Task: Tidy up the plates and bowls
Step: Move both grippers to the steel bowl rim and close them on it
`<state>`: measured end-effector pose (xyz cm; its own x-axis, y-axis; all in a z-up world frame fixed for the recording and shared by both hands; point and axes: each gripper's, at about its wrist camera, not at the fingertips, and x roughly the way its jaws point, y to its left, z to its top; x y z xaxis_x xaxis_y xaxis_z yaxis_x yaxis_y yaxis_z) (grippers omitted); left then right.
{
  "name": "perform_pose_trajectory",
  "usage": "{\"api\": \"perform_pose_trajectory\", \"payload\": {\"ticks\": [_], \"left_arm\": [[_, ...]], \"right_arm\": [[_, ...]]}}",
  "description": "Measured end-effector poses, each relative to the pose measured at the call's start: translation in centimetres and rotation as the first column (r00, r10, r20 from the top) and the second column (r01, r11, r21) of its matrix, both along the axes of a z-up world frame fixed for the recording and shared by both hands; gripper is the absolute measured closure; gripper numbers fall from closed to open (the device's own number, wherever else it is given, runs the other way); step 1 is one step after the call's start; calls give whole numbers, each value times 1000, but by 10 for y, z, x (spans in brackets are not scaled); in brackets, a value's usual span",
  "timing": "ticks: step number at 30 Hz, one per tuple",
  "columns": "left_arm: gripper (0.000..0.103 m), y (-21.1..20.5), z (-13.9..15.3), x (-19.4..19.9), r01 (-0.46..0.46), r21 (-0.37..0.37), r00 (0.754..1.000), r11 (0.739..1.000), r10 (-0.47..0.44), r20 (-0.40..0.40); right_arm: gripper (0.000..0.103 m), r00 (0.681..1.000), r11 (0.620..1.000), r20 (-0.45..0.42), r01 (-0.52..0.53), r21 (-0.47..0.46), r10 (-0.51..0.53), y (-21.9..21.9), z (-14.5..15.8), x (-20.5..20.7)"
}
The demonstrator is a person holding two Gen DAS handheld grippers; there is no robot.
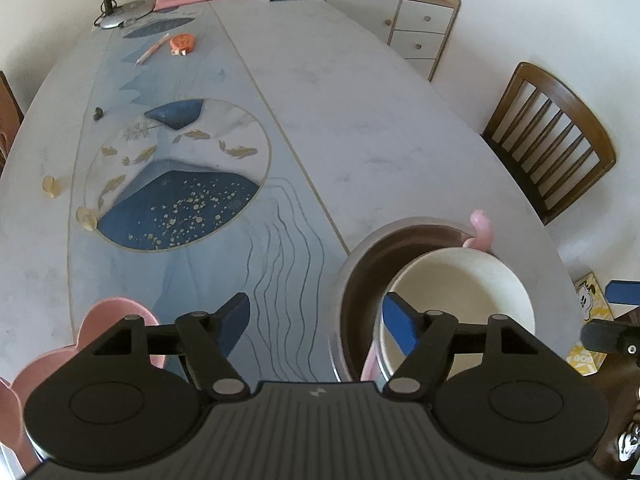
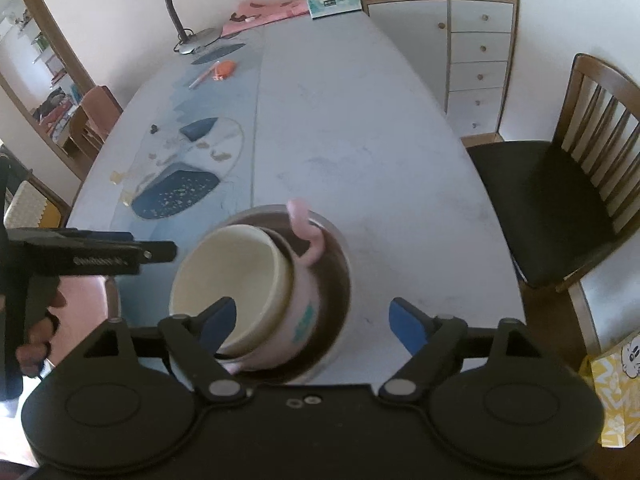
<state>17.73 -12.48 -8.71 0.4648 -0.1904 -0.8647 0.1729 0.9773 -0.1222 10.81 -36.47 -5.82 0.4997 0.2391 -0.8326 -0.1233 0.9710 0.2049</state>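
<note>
Two bowls already sit nested at the near edge of the table (image 2: 360, 140): a pink bowl (image 2: 304, 316) with a curled handle and cream inside rests tilted inside a larger steel bowl (image 2: 340, 264). We hold both grippers with their jaws spread wide and nothing between them. Our right gripper (image 2: 312, 320) hangs just above the nested pair, its left fingertip over the cream interior; our left gripper (image 1: 316, 316) hovers beside the steel bowl (image 1: 352, 280), with the pink bowl (image 1: 460, 292) showing behind its right finger. A pink flower-shaped plate (image 1: 116, 320) lies at the near left, partly under the left gripper.

What worries us is the lean of the pink bowl: it is not seated flat, so a nudge from either finger could rock it or slide it against the steel wall. The stack also stands close to the table's edge, so a careless push toward us might carry it off. Reaching for the plate, we risk clipping the steel rim on the way.
</note>
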Motion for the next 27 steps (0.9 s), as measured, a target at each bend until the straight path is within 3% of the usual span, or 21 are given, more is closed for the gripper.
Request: {"api": "perform_pose_trajectory", "payload": {"ticks": [7, 19, 25, 27], "left_arm": [[30, 8, -14, 5, 2, 14, 1000, 1000, -2, -6], [32, 10, -41, 17, 24, -25, 998, 999, -26, -56], [51, 9, -50, 23, 8, -75, 994, 997, -16, -106], [59, 10, -53, 24, -7, -98, 992, 995, -5, -126]], "right_arm": [[12, 1000, 1000, 1, 13, -24, -13, -7, -19, -4], [39, 992, 999, -112, 50, 3, -50, -2, -64, 6], [57, 986, 999, -162, 51, 14, -48, 2, -76, 13], [59, 983, 998, -175, 60, 16, -56, 1, -78, 16]]}}
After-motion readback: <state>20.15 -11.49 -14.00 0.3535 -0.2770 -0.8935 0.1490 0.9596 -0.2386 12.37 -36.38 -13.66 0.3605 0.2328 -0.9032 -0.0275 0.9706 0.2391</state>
